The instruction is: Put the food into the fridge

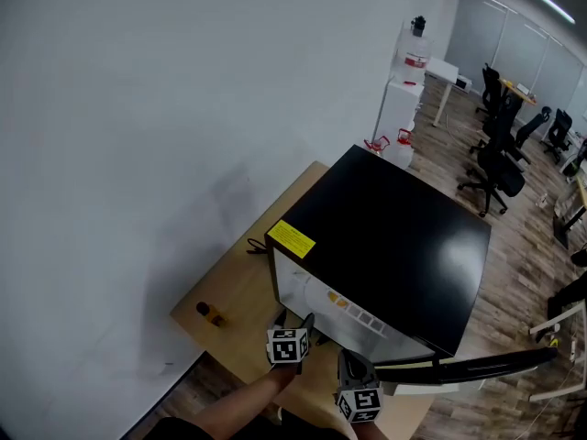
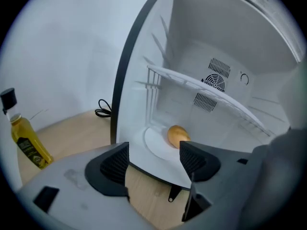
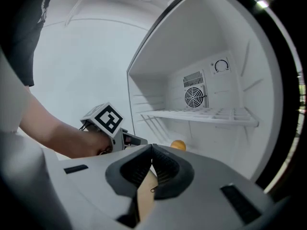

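Observation:
The black mini fridge (image 1: 394,236) stands on a wooden table (image 1: 240,293) with its door (image 1: 468,368) swung open. Inside, a round yellow-brown food item (image 2: 176,135) lies on a white plate (image 2: 152,145) on the fridge floor, under the wire shelf (image 2: 201,87). My left gripper (image 2: 153,159) is open and empty just outside the fridge opening, with the food beyond its fingers. My right gripper (image 3: 152,152) is shut on nothing, behind and to the right of the left gripper (image 3: 108,120). The food (image 3: 178,145) also shows past the right jaws.
A bottle of yellow oil (image 2: 25,139) stands on the table left of the fridge, near the white wall. A black cable (image 2: 103,111) lies by the fridge's left side. Office chairs (image 1: 500,154) and a water dispenser (image 1: 404,99) stand farther off.

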Available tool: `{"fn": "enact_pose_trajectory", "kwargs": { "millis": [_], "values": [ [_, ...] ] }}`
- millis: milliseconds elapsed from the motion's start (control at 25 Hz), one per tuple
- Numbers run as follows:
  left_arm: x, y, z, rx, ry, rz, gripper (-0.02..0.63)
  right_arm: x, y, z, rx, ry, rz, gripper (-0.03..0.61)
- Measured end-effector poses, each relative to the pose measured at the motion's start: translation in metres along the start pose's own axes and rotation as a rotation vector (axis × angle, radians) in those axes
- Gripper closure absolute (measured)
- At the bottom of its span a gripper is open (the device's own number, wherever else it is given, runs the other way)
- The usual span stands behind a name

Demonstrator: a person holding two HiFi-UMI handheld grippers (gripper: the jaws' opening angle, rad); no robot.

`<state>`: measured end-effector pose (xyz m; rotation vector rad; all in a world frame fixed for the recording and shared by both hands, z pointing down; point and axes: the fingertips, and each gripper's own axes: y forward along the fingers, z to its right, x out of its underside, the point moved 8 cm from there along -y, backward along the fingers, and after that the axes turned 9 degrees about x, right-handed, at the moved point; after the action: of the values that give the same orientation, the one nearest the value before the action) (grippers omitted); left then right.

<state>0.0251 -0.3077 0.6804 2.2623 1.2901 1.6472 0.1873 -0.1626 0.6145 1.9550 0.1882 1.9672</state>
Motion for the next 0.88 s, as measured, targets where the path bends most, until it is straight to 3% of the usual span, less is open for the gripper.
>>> {"fn": "enact_pose_trajectory", "kwargs": {
  "millis": [240, 440, 880],
  "values": [
    [0.01, -0.07, 0.025, 0.038, -0.013, 0.077, 0.311, -0.004, -0.043, -0.008, 0.031, 0.003, 0.022, 0.518],
    [0.023, -0.129, 0.05, 0.089, 0.031, 0.193, 0.311, -0.015, -0.083, -0.022, 0.093, 0.011, 0.027, 0.518],
    [0.079, -0.3, 0.106, 0.141, 0.139, 0.347, 0.311, -0.009, -0.205, -0.084, 0.053, -0.005, 0.046, 0.518]
  ]
}}
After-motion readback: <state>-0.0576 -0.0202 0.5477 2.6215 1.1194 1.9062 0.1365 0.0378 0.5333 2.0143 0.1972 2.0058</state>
